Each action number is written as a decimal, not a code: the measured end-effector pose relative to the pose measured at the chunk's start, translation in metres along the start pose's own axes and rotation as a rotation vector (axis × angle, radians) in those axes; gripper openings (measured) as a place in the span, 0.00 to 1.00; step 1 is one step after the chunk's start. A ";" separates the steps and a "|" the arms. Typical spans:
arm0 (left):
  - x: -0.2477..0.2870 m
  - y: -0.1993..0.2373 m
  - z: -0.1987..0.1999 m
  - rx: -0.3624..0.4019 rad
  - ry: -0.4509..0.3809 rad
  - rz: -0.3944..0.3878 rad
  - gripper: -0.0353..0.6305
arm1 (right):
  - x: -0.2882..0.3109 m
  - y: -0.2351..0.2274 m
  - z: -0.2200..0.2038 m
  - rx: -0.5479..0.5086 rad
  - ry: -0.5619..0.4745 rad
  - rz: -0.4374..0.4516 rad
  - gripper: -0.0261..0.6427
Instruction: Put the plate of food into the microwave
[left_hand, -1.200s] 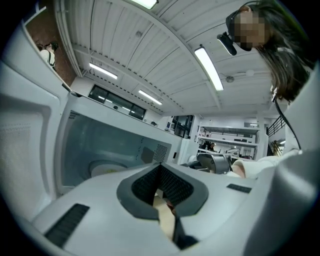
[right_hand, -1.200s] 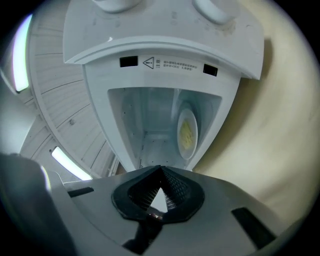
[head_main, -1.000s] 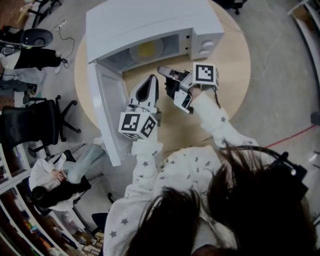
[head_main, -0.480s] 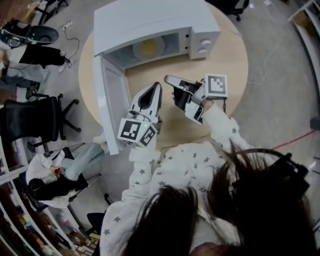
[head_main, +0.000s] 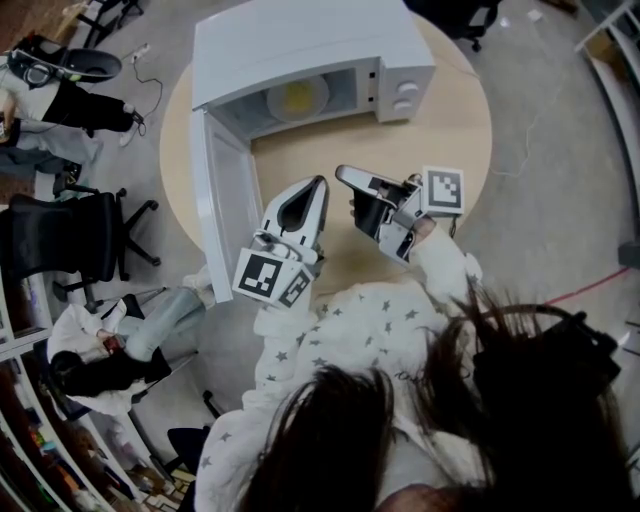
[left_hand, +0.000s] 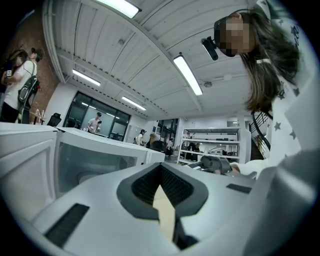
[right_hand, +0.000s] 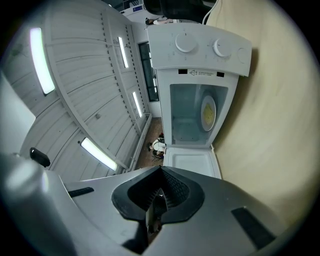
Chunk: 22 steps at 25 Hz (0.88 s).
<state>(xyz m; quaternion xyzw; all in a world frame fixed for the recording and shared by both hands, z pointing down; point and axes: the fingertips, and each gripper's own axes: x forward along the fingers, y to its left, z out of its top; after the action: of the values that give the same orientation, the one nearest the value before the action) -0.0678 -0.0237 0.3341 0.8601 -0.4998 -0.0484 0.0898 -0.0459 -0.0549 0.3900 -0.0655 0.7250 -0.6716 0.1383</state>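
The white microwave (head_main: 300, 40) stands at the far side of the round wooden table (head_main: 445, 115), its door (head_main: 225, 215) swung wide open to the left. Inside it lies the plate of yellow food (head_main: 297, 98), which the right gripper view shows too (right_hand: 208, 112), deep in the cavity. My left gripper (head_main: 320, 181) hovers over the table in front of the open cavity, shut and empty (left_hand: 161, 166). My right gripper (head_main: 340, 171) hangs just right of it, jaws also shut on nothing (right_hand: 161, 169), pointing toward the microwave (right_hand: 200, 45).
The open door sticks out past the table's left edge. Office chairs (head_main: 60, 245) and seated people (head_main: 110, 350) are on the floor to the left. A cable (head_main: 520, 150) runs over the floor at the right.
Both grippers have drawn back from the microwave's opening toward the person, the right one also drifting right. The plate stays inside and the door stays open.
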 end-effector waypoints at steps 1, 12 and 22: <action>0.000 0.001 0.001 -0.003 -0.002 0.002 0.06 | 0.000 0.000 0.000 -0.002 0.004 -0.002 0.05; -0.001 0.001 0.006 0.009 -0.028 0.014 0.06 | 0.000 0.004 -0.001 0.000 0.003 0.014 0.05; 0.002 0.001 0.007 0.025 -0.026 0.008 0.06 | 0.002 0.007 0.000 0.000 0.006 0.031 0.05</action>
<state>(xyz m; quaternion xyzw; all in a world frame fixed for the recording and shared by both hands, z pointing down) -0.0687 -0.0262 0.3277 0.8584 -0.5049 -0.0529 0.0730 -0.0470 -0.0544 0.3825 -0.0522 0.7263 -0.6696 0.1465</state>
